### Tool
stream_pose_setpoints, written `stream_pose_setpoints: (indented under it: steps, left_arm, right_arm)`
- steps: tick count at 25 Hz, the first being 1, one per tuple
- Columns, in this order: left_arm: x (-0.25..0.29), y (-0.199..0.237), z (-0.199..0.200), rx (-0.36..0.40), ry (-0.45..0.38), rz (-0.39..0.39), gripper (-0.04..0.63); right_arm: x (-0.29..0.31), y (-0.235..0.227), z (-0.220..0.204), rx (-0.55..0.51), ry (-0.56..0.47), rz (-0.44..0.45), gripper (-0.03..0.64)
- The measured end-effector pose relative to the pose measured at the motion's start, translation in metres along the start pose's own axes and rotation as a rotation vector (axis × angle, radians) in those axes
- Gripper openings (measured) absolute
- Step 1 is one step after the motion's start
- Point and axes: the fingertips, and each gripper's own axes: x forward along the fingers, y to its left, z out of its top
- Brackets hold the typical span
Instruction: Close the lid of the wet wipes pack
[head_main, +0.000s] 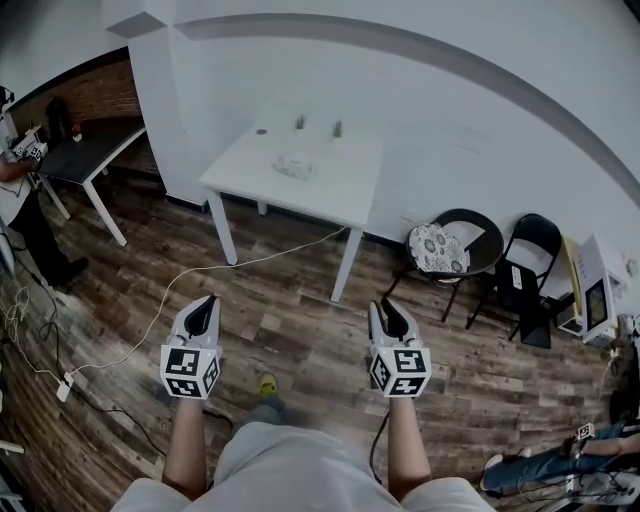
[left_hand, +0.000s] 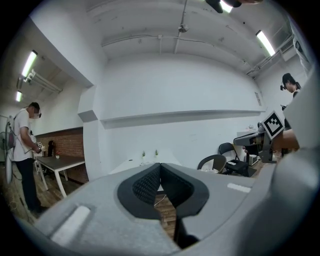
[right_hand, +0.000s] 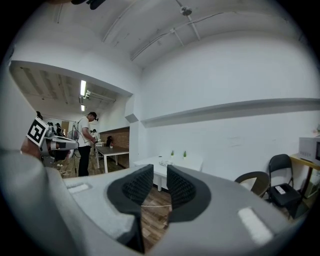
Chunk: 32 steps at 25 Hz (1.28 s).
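Observation:
The wet wipes pack (head_main: 293, 166) lies as a small pale bundle on a white table (head_main: 340, 190) against the far wall; its lid is too small to make out. Both grippers hang over the wooden floor, well short of the table. My left gripper (head_main: 207, 303) has its jaws closed together, with nothing between them. My right gripper (head_main: 386, 306) stands with a narrow gap between its pads and holds nothing. The right gripper view shows the pack (right_hand: 164, 162) on the table (right_hand: 192, 162), beyond the right gripper (right_hand: 160, 172). In the left gripper view, the left gripper (left_hand: 160, 166) points toward the table (left_hand: 138, 164).
Two small potted plants (head_main: 299, 122) stand at the table's back edge. A round chair with a patterned cushion (head_main: 440, 248) and a black folding chair (head_main: 530, 262) stand to the right. A white cable (head_main: 180, 285) runs across the floor. A person (head_main: 22, 215) stands by a dark desk (head_main: 90, 150) at left.

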Motion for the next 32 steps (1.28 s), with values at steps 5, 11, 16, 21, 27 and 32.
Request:
stream_pose_setpoints:
  steps: [5,11,16,21,27,32]
  left_arm:
    - [0.076,0.046,0.002,-0.006,0.015,-0.038,0.008]
    - [0.164,0.102,0.008,-0.017,0.034,-0.085,0.008]
    - [0.204,0.134,0.007,-0.028,0.022,-0.105,0.008]
    - [0.235,0.149,0.002,-0.036,0.033,-0.124,0.008]
    - [0.276,0.160,-0.001,-0.023,0.043,-0.133,0.008]
    - [0.319,0.172,0.001,-0.015,0.048,-0.126,0.008]
  right_arm:
    - [0.076,-0.005,0.010,0.018,0.013,-0.042,0.089]
    - [0.167,-0.007,0.029,0.028,0.032,-0.081,0.089]
    - [0.213,0.004,0.035,0.018,0.039,-0.091,0.089]
    - [0.249,0.010,0.039,0.012,0.045,-0.083,0.089]
    - [0.294,0.003,0.034,0.035,0.047,-0.069,0.089]
    - [0.336,-0.020,0.037,0.053,0.037,-0.080,0.089]
